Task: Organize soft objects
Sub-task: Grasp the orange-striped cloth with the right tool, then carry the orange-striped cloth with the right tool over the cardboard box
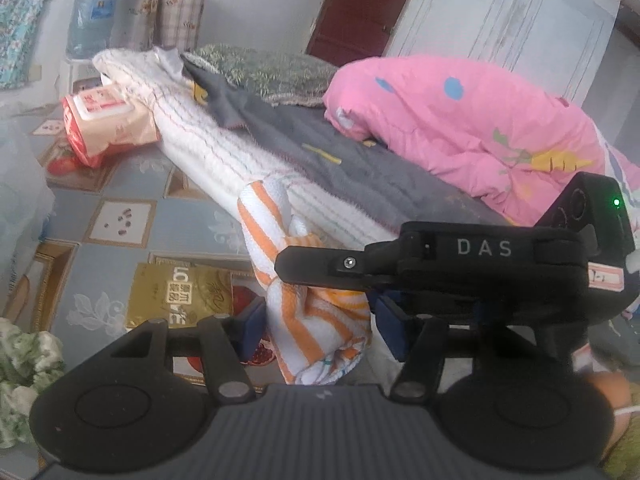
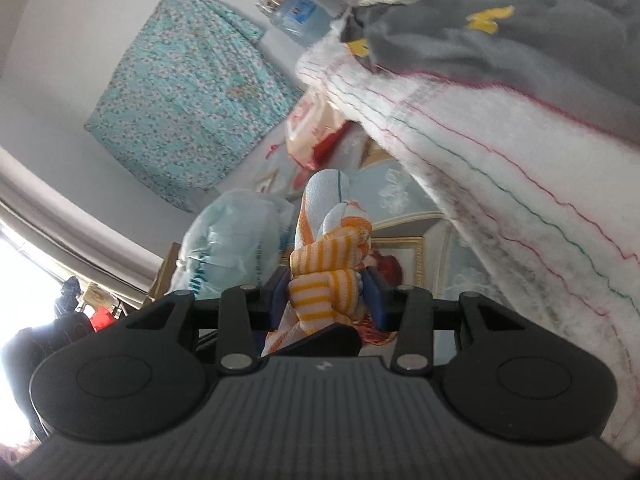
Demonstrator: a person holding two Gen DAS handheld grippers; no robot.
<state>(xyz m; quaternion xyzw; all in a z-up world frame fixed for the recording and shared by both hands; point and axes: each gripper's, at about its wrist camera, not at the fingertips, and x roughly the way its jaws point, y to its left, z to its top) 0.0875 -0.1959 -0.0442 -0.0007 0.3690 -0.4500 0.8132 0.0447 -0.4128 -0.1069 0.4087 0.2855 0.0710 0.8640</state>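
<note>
Along the bed's edge, a large pink spotted quilt (image 1: 460, 120) sits on a grey quilted blanket (image 1: 320, 152) above a white fleecy blanket with wavy coloured threads (image 1: 208, 148). Between both tools hangs the orange-and-white striped towel (image 1: 316, 320), long axis running up toward the bed. Left gripper (image 1: 316, 328) and right gripper (image 2: 328, 296) each have jaws pinching it, the right crossing above the left.

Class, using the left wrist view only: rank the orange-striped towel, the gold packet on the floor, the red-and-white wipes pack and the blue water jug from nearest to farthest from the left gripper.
1. Orange-striped towel: between the left gripper fingers.
2. Gold packet: on the floor, just left.
3. Wipes pack: farther left, beside the white blanket.
4. Blue water jug: against the far wall.
</note>
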